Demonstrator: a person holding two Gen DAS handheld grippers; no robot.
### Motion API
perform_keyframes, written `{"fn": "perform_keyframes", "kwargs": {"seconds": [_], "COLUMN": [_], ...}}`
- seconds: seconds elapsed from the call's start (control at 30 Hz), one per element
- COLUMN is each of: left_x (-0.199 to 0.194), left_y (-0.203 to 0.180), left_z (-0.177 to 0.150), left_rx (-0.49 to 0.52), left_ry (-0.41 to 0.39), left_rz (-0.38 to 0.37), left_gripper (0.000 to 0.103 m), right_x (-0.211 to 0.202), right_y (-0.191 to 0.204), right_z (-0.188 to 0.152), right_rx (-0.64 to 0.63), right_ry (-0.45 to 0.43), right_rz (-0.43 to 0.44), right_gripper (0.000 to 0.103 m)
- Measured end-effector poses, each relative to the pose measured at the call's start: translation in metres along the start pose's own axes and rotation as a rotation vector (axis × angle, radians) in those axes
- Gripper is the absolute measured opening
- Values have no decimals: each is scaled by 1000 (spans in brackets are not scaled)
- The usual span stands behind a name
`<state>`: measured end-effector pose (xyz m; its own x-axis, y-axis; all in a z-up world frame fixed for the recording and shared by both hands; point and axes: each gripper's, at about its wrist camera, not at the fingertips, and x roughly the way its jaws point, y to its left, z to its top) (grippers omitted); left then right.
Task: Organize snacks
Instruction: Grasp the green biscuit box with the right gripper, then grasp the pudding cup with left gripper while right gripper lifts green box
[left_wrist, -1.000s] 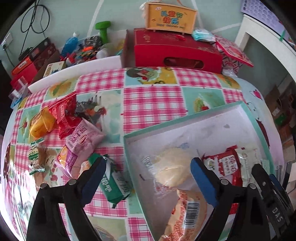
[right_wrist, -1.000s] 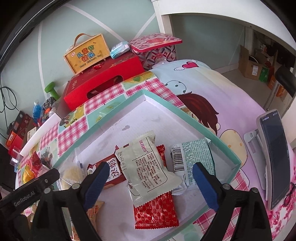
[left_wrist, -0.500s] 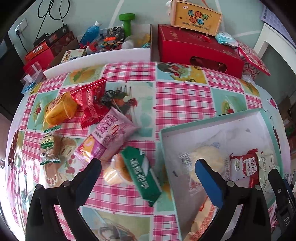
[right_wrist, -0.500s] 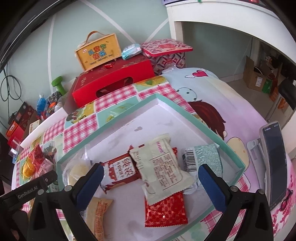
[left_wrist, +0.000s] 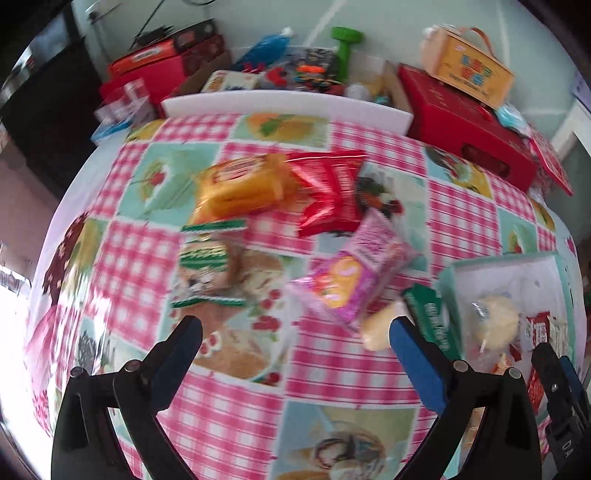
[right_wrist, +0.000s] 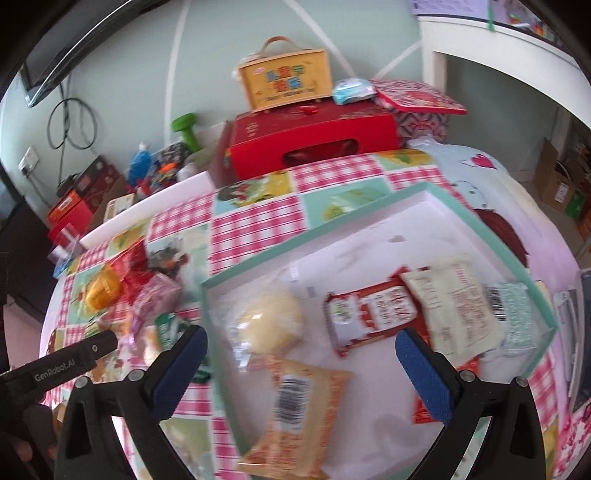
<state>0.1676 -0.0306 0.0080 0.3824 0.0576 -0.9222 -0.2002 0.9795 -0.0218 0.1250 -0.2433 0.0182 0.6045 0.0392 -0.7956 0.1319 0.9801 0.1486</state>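
Snacks lie loose on the checked table (left_wrist: 461, 206): an orange packet (left_wrist: 240, 188), a red packet (left_wrist: 328, 195) and a pink packet (left_wrist: 351, 280), with others inside the teal-rimmed tray (right_wrist: 391, 201) at right. The left claw (left_wrist: 295, 343), its jaws just widened, hangs empty over the cloth. The right claw (right_wrist: 301, 350) gapes wide and empty over the tray.

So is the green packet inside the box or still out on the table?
Out: the green packet lies on the tablecloth against the box's outer wall.

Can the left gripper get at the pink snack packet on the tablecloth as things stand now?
Probably yes. The left gripper is open and empty, and the pink snack packet lies uncovered just ahead of it; only the green packet lies close beside it.
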Motion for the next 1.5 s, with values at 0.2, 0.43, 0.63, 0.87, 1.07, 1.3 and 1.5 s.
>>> {"fn": "perform_keyframes", "kwargs": {"seconds": [0.2, 0.43, 0.63, 0.87, 1.07, 1.3, 1.5], "left_x": [8, 21, 30, 41, 48, 61, 73], "left_y": [25, 24, 19, 12, 0, -20, -33], "left_z": [-2, 0, 3, 6, 9, 12, 12], "left_rx": [-72, -116, -148, -163, -159, -150, -149], "left_ry": [28, 66, 88, 114, 123, 143, 163], "left_rz": [-11, -92, -134, -170, -228, -290, -318], "left_gripper": [101, 101, 101, 101, 101, 83, 60], "right_x": [11, 24, 33, 54, 63, 63, 64], "right_y": [40, 61, 78, 86, 83, 84, 83], "right_z": [-7, -12, -16, -24, -28, -30, -29], "right_rx": [-72, -143, -188, -221, -222, -234, -234], "right_ry": [18, 39, 46, 102, 124, 125, 125], "right_rz": [53, 82, 145, 136, 119, 121, 124], "right_gripper": [99, 75, 59, 42, 32, 30, 30]}}
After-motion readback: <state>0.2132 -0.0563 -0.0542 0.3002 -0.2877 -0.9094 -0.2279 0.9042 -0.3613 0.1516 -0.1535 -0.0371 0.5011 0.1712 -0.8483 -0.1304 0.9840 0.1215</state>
